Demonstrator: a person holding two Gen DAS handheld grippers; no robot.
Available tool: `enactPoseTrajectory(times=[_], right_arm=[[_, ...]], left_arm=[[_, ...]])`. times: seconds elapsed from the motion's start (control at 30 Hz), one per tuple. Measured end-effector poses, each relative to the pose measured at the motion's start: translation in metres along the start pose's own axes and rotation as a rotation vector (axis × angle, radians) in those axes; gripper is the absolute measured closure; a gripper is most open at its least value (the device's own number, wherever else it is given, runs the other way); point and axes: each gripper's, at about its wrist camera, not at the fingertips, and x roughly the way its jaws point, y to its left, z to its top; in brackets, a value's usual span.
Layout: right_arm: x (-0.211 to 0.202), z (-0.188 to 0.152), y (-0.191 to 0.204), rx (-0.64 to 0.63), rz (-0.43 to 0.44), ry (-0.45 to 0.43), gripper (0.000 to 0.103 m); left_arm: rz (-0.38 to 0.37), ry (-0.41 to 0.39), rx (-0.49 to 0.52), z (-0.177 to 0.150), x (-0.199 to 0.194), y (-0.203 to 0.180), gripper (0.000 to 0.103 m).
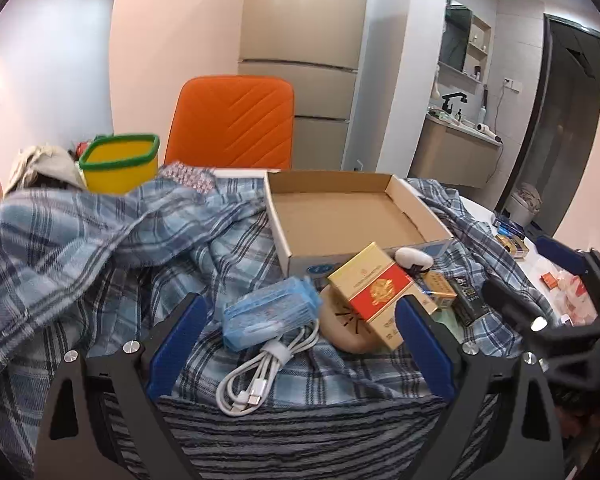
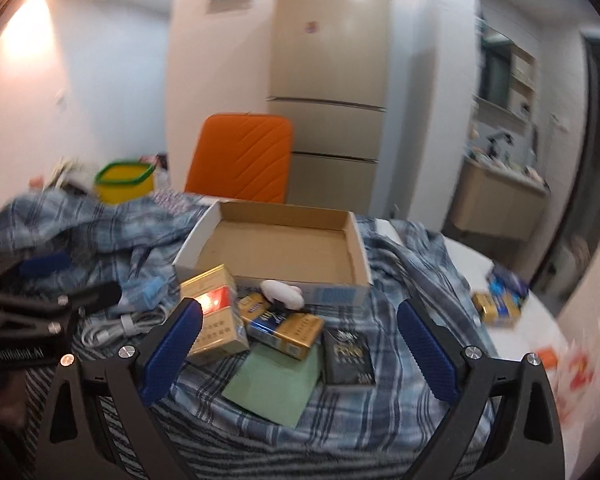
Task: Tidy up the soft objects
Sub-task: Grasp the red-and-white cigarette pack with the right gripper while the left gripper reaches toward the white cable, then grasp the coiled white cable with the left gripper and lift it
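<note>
A blue plaid cloth (image 1: 80,240) lies crumpled over the table, and it shows in the right wrist view (image 2: 400,392) too. On it sit a blue plastic pouch (image 1: 268,312), a coiled white cable (image 1: 260,368), a red-and-gold carton (image 1: 372,288) and an open, empty cardboard box (image 1: 340,216). My left gripper (image 1: 300,344) is open above the pouch and cable. My right gripper (image 2: 296,352) is open over a gold-and-blue pack (image 2: 288,328), a green pad (image 2: 276,384) and a black pack (image 2: 348,356). The cardboard box (image 2: 276,248) lies beyond them.
A yellow tub with a green rim (image 1: 120,164) stands at the back left beside a beige cloth heap (image 1: 40,164). An orange chair (image 1: 232,120) is behind the table. Small packs (image 2: 500,304) lie on the bare white table at the right.
</note>
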Motion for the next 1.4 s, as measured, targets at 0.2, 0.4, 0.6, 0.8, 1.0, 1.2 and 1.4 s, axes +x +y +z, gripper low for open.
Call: enactPoseTrajectory(times=[0.2,0.4,0.6,0.8,1.0,1.2,1.4], right_arm=[[0.032,-0.008,0.038,-0.116,0.069,0.088,0.010],[0.055,-0.008,0.067,-0.217,0.077,0.168,0.018],[0.073,-0.016,0.078,-0.269,0.049,0.235,0.024],[0.071,-0.016,0.072,-0.250,0.045,0.221,0.044],[0.042,-0.009,0.051,-0.149,0.064,0.129,0.045],[0.012,-0.004,0.026,-0.018,0.093,0.015,0.045],[-0.004,-0.005,0.009,0.085,0.126,-0.107,0.045]], left_arm=[[-0.001,0.023,-0.034,-0.006,-0.009,0.019,0.008],[0.000,0.031,-0.036,-0.008,-0.013,0.026,0.008],[-0.018,-0.001,-0.052,0.000,-0.020,0.029,0.008],[-0.010,0.020,-0.046,-0.001,-0.014,0.029,0.008],[0.001,0.045,-0.007,-0.006,-0.012,0.025,0.008],[-0.054,0.120,0.043,-0.012,0.006,0.024,0.023],[-0.082,0.226,0.061,-0.018,0.032,0.024,0.055]])
